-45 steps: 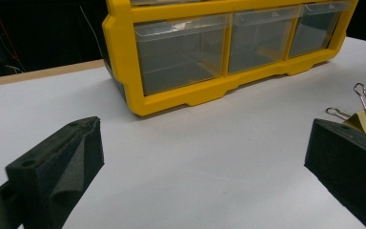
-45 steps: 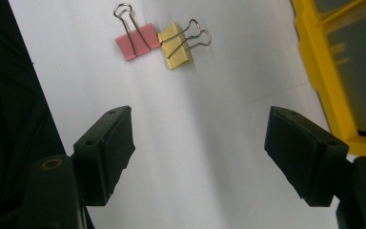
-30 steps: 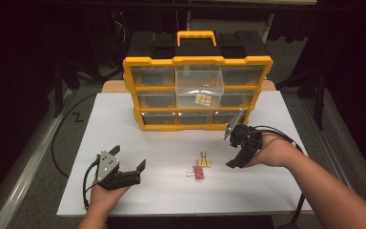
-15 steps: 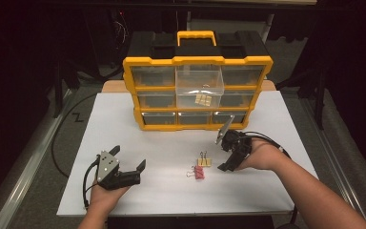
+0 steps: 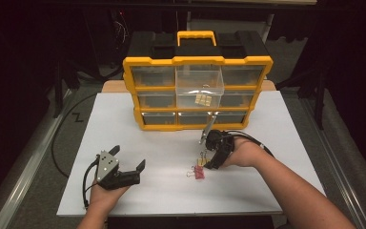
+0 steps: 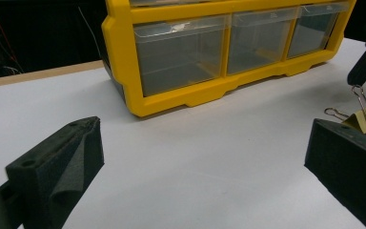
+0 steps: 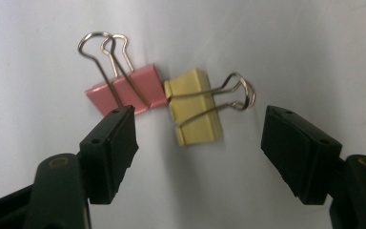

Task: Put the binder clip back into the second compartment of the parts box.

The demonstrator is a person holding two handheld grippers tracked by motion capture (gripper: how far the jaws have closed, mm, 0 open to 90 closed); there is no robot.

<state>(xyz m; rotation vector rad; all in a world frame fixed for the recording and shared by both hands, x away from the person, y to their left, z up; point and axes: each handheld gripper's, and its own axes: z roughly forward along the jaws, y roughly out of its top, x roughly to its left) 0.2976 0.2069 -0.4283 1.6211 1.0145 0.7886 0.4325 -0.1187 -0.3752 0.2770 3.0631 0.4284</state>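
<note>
Hovering just above two binder clips, the right gripper (image 7: pixel 198 143) is spreading its jaws wide — the yellow clip (image 7: pixel 194 113) is lying between them, and the pink clip (image 7: pixel 129 89) is touching it on one side, partly behind one jaw. Both clips are resting on the white table (image 5: pixel 171 143) in front of the yellow drawer organizer (image 5: pixel 198 93), whose middle drawer (image 5: pixel 199 86) is jutting out. Nearer the person's left hand (image 5: pixel 102 198), the left gripper (image 5: pixel 127 160) is sitting low over the table, jaws apart — gripping nothing.
</note>
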